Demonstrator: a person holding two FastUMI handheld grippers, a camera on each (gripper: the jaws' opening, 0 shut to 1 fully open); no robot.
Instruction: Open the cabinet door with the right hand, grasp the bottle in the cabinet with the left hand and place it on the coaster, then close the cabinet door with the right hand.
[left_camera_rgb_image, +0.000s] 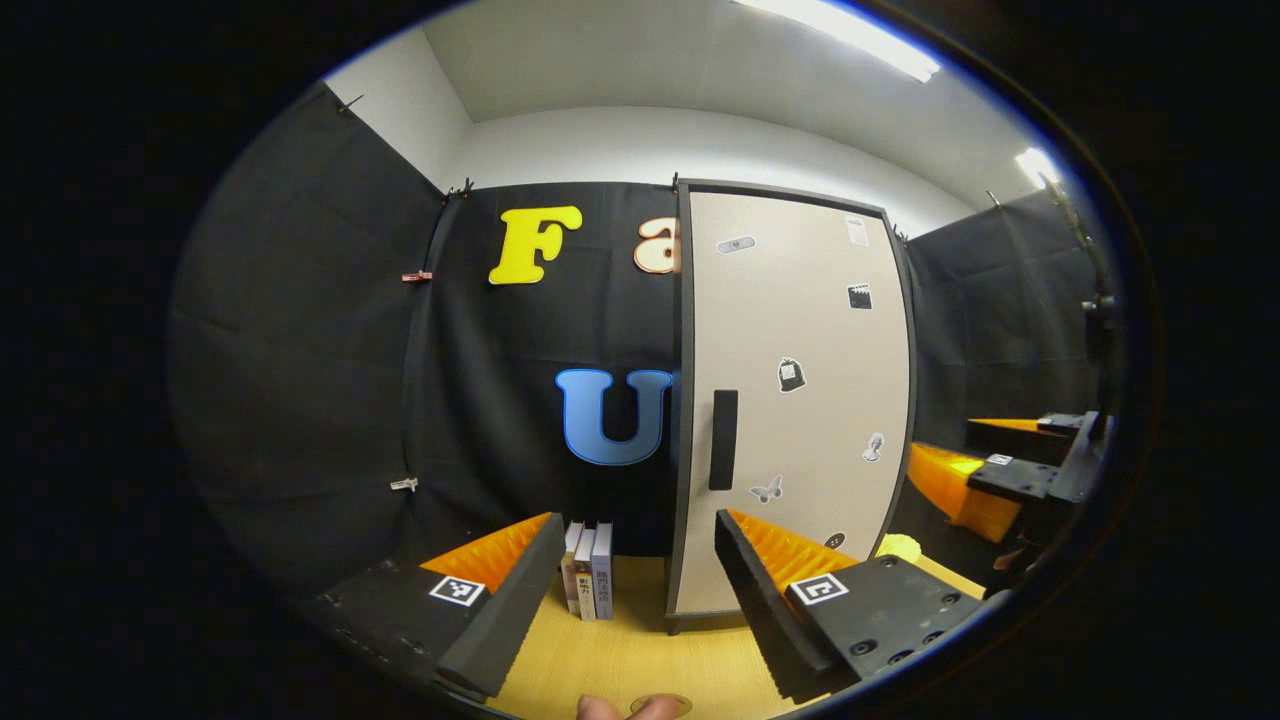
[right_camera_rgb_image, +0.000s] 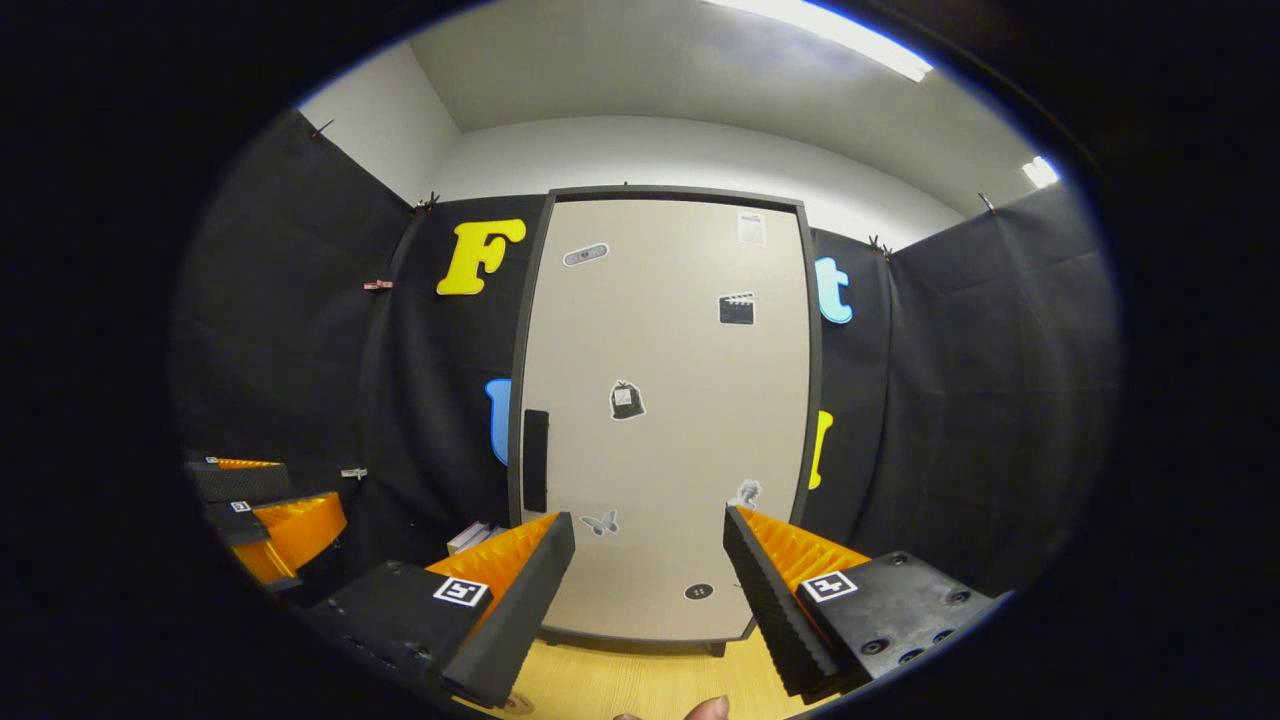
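In the left gripper view, the left gripper (left_camera_rgb_image: 632, 590) sits at 6 o'clock with its jaws spread wide and nothing between them. It is aimed at the gap between the booth wall and the cabinet (left_camera_rgb_image: 795, 400), which stands at about 3 o'clock from centre with its door (left_camera_rgb_image: 800, 330) closed and its dark handle (left_camera_rgb_image: 723, 440) near the left edge. A few books (left_camera_rgb_image: 590, 570) stand upright on the desk (left_camera_rgb_image: 620, 660) just left of the cabinet's foot, seen between the fingers. A small yellow thing (left_camera_rgb_image: 898, 547) lies at 4 o'clock beside the cabinet; what it is cannot be told. At the far 3 o'clock edge the right gripper (left_camera_rgb_image: 1010, 460) hangs level, pointing toward the cabinet. At 6 o'clock a round disc, probably the coaster (left_camera_rgb_image: 662, 705), lies on the desk by a fingertip.

In the right gripper view, the right gripper (right_camera_rgb_image: 650, 590) is also at 6 o'clock, jaws wide and empty, facing the door (right_camera_rgb_image: 665, 420) squarely, apart from it. The handle (right_camera_rgb_image: 536, 460) is at 9 o'clock from centre, above the left finger. The left gripper (right_camera_rgb_image: 265, 505) shows at 8 o'clock, well apart. The books (right_camera_rgb_image: 470, 537) peek out beside the cabinet. The bottle is hidden behind the closed door.
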